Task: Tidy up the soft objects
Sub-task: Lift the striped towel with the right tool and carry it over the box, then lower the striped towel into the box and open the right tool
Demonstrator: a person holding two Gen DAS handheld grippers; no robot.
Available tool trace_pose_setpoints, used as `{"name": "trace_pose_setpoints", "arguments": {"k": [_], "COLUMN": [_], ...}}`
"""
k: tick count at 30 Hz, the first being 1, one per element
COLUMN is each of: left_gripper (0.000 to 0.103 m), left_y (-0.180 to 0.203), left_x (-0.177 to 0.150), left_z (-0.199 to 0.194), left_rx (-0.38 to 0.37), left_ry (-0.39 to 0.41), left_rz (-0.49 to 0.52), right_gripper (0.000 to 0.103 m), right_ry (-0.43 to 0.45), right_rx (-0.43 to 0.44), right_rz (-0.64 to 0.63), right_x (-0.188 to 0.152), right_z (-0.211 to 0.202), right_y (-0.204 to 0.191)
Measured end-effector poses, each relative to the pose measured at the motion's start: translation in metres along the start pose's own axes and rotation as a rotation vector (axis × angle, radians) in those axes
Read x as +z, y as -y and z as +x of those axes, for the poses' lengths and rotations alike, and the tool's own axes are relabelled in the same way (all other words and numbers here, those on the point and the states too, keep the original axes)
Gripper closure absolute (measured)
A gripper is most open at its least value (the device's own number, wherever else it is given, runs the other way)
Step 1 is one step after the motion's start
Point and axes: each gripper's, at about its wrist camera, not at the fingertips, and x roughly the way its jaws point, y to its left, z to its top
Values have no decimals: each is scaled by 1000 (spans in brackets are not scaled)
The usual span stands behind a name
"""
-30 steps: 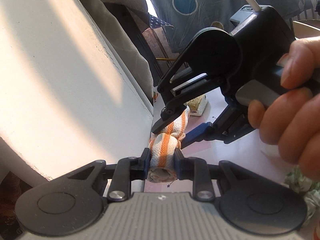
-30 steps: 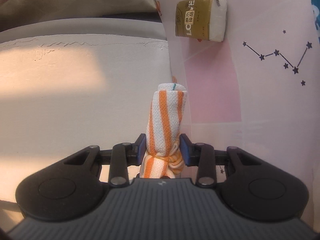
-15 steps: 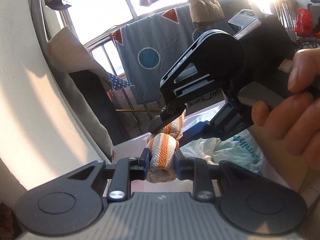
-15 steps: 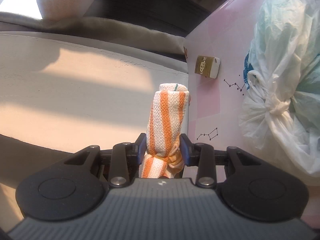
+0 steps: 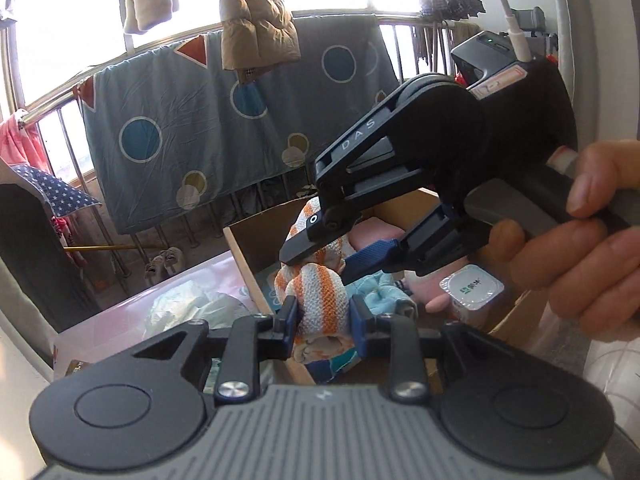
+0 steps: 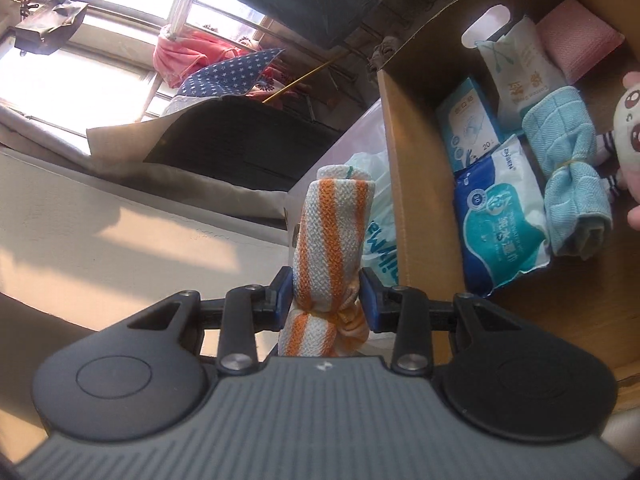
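towel: orange-and-white striped towel roll, tied near 1 end, up in the air with both grippers on it, just beside the open cardboard box

right gripper: right gripper has its fingers squeezed onto the towel roll right above the tie, roll sticks out past the tips, near the box's front wall

left gripper: left gripper holds the other end of the same roll; its fingers have just been easing apart a bit, but the towel is between them and the pads look to be touching it on both sides

hand: a person's hand wraps the right gripper's handle, seen from the left wrist camera

box contents: light blue rolled cloth, 2 blue-and-white packs, a white pouch, a pink folded cloth, and a plush toy at the right edge

surface: pale pink surface with a knotted plastic bag lying on it just beside the box

background: blue blanket with circles draped over a window railing
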Motion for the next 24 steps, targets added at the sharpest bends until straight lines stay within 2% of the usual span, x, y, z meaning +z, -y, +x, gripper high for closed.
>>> {"name": "trace_pose_setpoints", "arguments": {"k": [5, 11, 15, 21, 24], "left_gripper": [68, 65, 58, 55, 55], "left_y": [16, 2, -9, -20, -23], "left_x": [-9, -21, -23, -26, -27], "left_z": [27, 43, 39, 36, 34], "left_rx": [-102, -194, -216, -229, -233], "left_ry": [-81, -181, -214, -244, -241], "left_rz": [12, -48, -85, -112, -113], "right_gripper": [69, 69, 69, 66, 61], "right_ry": [-30, -112, -168, -301, -325], "right_rx": [-50, -124, -164, -197, -199], "right_rz": [4, -32, -82, -140, -147], "right_x": [10, 14, 18, 15, 11], "right_z": [-18, 8, 30, 69, 79], "right_y": [34, 56, 58, 59, 57]}}
